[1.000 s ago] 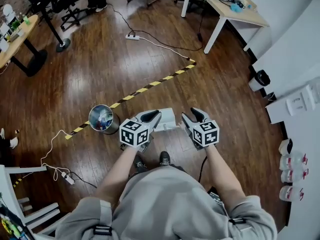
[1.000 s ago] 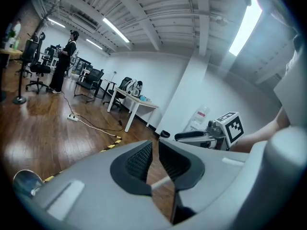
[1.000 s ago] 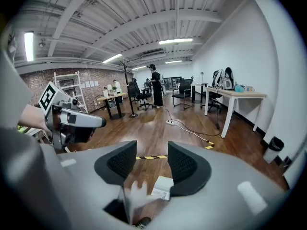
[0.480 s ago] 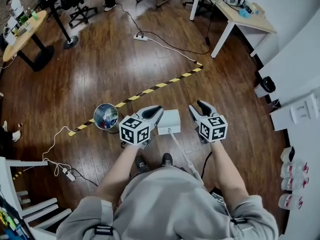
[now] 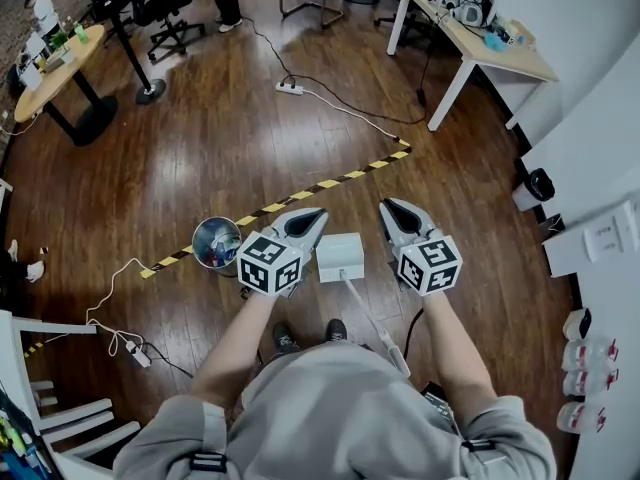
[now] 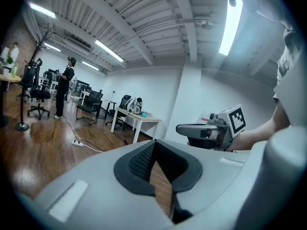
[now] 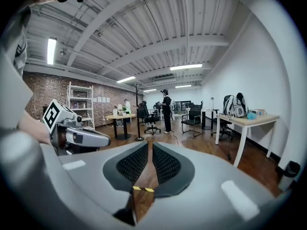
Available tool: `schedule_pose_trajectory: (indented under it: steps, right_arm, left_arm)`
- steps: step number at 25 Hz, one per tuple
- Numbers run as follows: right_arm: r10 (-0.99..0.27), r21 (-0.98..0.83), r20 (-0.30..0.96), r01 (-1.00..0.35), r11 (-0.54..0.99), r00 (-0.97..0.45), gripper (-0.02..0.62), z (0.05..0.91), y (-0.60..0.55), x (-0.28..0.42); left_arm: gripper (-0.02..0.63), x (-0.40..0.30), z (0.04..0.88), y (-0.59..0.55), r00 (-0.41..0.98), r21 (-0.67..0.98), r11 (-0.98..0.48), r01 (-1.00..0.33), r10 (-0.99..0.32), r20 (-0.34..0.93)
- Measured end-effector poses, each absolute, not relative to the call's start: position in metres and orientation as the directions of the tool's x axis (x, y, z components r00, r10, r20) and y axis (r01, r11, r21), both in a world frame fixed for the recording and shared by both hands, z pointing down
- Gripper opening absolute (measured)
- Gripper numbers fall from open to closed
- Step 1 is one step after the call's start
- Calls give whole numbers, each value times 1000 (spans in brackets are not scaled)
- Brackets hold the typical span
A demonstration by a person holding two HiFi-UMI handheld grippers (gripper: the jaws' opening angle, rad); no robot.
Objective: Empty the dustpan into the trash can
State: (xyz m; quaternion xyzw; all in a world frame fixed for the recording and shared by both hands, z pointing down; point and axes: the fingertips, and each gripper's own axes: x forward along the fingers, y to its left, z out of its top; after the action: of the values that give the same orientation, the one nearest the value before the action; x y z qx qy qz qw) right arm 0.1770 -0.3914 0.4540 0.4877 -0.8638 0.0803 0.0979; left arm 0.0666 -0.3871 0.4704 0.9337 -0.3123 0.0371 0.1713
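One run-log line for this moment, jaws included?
left gripper: jaws shut, empty | right gripper: jaws just closing, empty | dustpan: unheld

Left gripper (image 5: 312, 215), right gripper (image 5: 390, 209) — grey shells, black dimpled pads (image 7: 132, 164), a black-and-white marker cube (image 5: 270, 265) each. I'm in a grey short-sleeved shirt (image 5: 340, 408), black buckles (image 5: 204, 460) at the shoulders, dark shoes (image 5: 284, 339).

Bright strip lights (image 6: 233, 25), fisheye-warped edges
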Motion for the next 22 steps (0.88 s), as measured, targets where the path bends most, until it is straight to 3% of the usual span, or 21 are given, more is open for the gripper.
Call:
schedule_pose_trajectory:
  steps: [3, 8, 22]
  right_arm:
    - [-817, -18, 205, -837, 547, -538, 0, 429, -394, 161]
    - [-802, -10, 190, -818, 576, -567, 0, 408, -401, 149]
    - [-777, -35, 190, -795, 606, -600, 0, 398, -410, 134]
  left_arm:
    - [6, 67, 442, -393, 801, 245, -764, -597, -582, 137]
    - [6, 69, 412, -399, 792, 180, -771, -610, -598, 124]
    - [6, 59, 399, -404, 771, 169, -753, -637, -624, 125]
